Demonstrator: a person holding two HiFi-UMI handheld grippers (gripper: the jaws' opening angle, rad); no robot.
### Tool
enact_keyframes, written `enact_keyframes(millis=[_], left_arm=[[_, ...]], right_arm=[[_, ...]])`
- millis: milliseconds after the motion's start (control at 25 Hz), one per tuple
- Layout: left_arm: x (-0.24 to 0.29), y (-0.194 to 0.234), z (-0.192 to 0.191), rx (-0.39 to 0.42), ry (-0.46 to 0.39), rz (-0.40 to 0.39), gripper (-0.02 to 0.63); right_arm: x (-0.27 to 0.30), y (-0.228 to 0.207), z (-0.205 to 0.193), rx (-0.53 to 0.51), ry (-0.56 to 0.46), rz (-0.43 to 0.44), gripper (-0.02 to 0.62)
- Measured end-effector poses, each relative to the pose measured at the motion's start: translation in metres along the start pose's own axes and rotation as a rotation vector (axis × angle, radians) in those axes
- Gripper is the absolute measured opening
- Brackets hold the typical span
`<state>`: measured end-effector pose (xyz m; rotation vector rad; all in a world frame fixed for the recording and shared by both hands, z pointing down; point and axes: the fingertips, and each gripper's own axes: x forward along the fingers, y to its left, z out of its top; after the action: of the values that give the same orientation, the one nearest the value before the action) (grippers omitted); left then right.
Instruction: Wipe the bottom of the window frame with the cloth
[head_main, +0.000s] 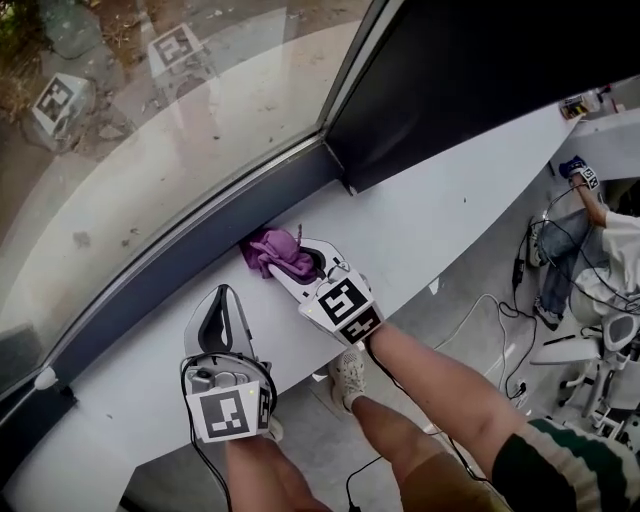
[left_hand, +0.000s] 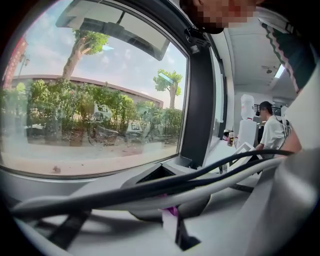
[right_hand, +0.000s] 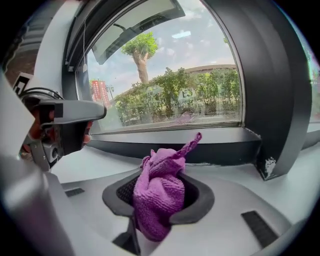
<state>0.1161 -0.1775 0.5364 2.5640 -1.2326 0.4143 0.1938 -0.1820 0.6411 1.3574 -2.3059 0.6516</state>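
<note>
As the head view showed, the right gripper (head_main: 303, 258) pinched a crumpled purple cloth (head_main: 274, 250) just beside the smooth dark window frame (head_main: 190, 262). The left gripper (head_main: 222, 300) lay at the cloth's 7 o'clock. In the left gripper view, its jaws were pressed together behind black cables (left_hand: 150, 187). In the right gripper view, rounded dark pads (right_hand: 200, 205) squeezed the knitted cloth.

Left gripper (left_hand: 172, 222): cables (left_hand: 150, 190) cross its jaws and cover part of them; the purple speck (left_hand: 173, 210) there is too small to name.
Cloth (right_hand: 159, 192): lower end sunk out of sight between the jaws of the right gripper (head_main: 303, 262).
Window frame (head_main: 190, 255): left end cut off by the picture's edge.
Person (head_main: 615, 245): cut by the right edge.
</note>
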Motion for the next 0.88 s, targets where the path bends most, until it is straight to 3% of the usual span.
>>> enact_keyframes(millis=[120, 320, 680, 880], left_arm=[[0.000, 0.005, 0.009, 0.001, 0.037, -0.012, 0.005], [0.004, 0.000, 0.024, -0.004, -0.005, -0.059, 0.005], [0.004, 0.002, 0.017, -0.012, 0.032, -0.127, 0.005], [0.025, -0.034, 0.014, -0.021, 0.023, -0.150, 0.005]], right_arm=[[-0.002, 0.001, 0.006, 0.023, 0.019, -0.015, 0.149], [-0.010, 0.001, 0.012, 0.037, 0.041, -0.040, 0.149], [-0.018, -0.017, 0.012, 0.061, 0.057, -0.200, 0.149], [-0.035, -0.050, 0.005, 0.050, 0.049, -0.211, 0.149]])
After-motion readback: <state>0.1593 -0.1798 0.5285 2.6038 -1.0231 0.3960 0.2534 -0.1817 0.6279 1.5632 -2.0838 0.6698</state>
